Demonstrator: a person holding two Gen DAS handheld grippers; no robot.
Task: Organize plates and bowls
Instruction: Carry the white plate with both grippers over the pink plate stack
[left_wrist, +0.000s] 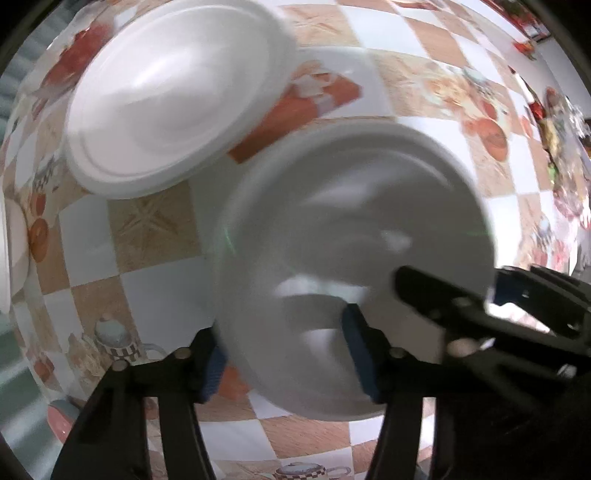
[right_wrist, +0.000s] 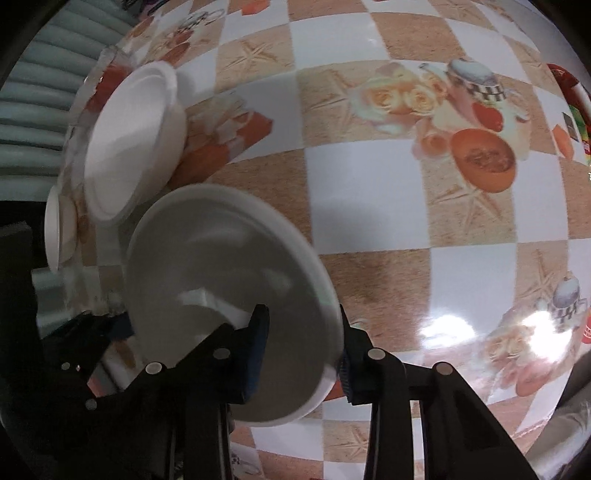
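Jaws of both the left gripper (left_wrist: 288, 354) and right gripper (right_wrist: 303, 354) clamp one white bowl's (right_wrist: 221, 280) rim.

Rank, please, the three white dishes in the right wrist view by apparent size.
1. Held bowl, though nearness to the camera inflates it.
2. Plate behind it.
3. Small dish at the left edge, partly hidden.

Light falls from overhead and bounces off the glossy tablecloth (right_wrist: 369, 192), leaving a hard white glare patch low on the right of the right wrist view. The near bowl (left_wrist: 351, 240) is grey in shadow and smeared by motion blur (its rim most of all). Both views bulge, the checks bending toward dark vignetted corners.
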